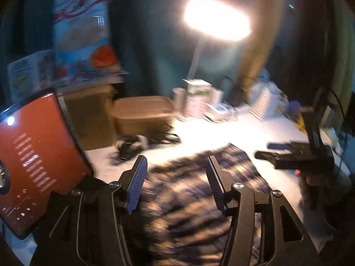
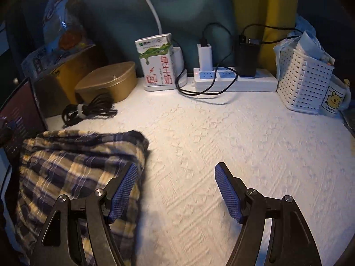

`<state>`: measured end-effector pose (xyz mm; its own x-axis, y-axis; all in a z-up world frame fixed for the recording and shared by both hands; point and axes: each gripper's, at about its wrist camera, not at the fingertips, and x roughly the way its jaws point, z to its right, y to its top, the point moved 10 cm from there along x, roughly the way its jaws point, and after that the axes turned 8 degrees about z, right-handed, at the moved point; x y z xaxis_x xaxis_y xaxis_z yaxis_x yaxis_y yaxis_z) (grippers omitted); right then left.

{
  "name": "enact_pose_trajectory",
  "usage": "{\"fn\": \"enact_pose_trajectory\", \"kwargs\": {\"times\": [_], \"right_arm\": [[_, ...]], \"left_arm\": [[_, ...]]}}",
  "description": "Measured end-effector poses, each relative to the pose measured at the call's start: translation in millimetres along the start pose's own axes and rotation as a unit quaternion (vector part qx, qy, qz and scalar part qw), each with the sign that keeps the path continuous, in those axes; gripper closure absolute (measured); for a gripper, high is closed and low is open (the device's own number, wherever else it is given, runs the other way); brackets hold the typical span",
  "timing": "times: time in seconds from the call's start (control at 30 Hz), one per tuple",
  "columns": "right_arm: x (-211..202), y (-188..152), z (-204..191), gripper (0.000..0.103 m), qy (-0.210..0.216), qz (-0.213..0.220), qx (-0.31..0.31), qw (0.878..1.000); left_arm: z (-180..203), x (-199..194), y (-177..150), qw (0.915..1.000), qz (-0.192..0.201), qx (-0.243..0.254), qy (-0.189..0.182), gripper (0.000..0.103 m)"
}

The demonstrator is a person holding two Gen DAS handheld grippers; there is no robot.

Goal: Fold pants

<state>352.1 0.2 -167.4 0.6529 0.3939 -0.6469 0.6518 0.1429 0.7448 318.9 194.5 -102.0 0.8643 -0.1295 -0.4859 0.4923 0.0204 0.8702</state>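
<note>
Our right gripper (image 2: pixel 175 190) hangs spread wide and empty, its left finger over the edge of the pants (image 2: pixel 75 173). Our left gripper (image 1: pixel 175 186) is likewise wide, empty, above them. One pair of plaid pants lies bunched, seemingly folded, on the white table (image 2: pixel 233 146); we judge a final squaring-up remains. Beyond: one carton (image 2: pixel 157 62), one basket (image 2: pixel 301 84).

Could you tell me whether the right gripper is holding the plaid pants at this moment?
No, the right gripper is open over the white tablecloth, with the plaid pants lying folded beside its left finger.
</note>
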Motion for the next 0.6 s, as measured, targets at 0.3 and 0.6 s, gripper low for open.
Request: {"fn": "enact_pose_trajectory", "kwargs": {"times": [0.3, 0.6], "right_arm": [[-13, -22, -13, 0.029, 0.018, -0.012, -0.022, 1.0], [-15, -34, 4, 0.029, 0.013, -0.022, -0.01, 1.0]], "left_arm": [[0, 40, -62, 0.9943, -0.1, -0.027, 0.025, 0.048], [3, 46, -67, 0.9932, -0.107, 0.003, 0.046, 0.048]]}}
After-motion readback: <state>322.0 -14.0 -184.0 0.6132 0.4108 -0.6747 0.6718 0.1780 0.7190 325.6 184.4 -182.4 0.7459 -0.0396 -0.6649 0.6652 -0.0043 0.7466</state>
